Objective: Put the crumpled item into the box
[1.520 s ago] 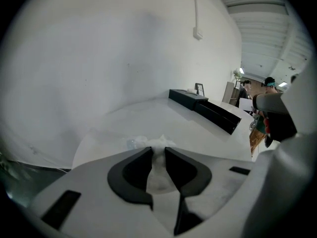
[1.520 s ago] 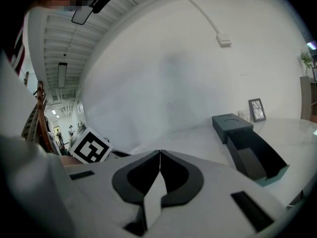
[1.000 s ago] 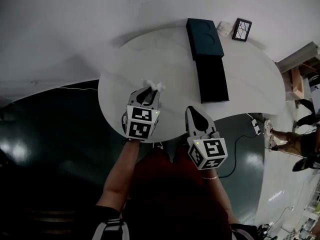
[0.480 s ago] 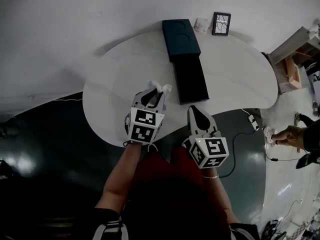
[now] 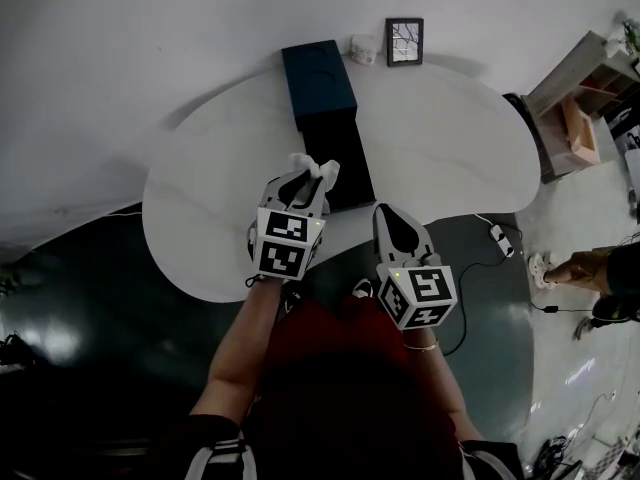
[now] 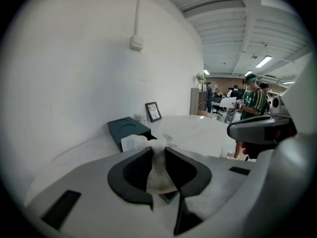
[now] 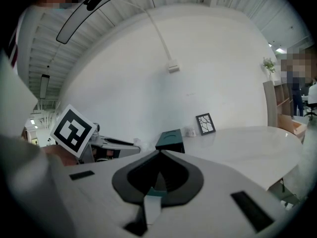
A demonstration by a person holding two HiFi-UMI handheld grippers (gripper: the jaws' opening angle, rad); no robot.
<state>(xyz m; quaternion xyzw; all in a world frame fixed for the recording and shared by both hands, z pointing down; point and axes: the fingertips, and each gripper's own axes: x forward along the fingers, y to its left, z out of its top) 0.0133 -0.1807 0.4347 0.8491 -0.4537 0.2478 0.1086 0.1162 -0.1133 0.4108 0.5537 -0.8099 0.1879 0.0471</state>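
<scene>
My left gripper [image 5: 306, 175] is shut on a crumpled white paper item [image 5: 318, 167], which bulges out between and above the dark pads [image 6: 159, 168]. It hangs over the white table [image 5: 450, 138], right at the near end of the dark teal box [image 5: 340, 158], a long box whose far part [image 5: 318, 76] is raised. The left gripper view has that box [image 6: 128, 129] just beyond the paper. My right gripper [image 5: 386, 212] is at the table's front edge, right of the box, jaws shut [image 7: 159, 152] with nothing in them. The box [image 7: 171, 139] lies ahead of it, to its left.
A framed picture [image 5: 404, 41] and a small white object [image 5: 364, 48] stand against the wall behind the box. Shelving [image 5: 580, 118] stands at the right, a cable and power strip [image 5: 497, 233] lie on the floor, and people stand beyond the table [image 6: 252, 100].
The left gripper, still holding the paper, has come up to the near end of the box. The right gripper has kept its place at the table's front edge.
</scene>
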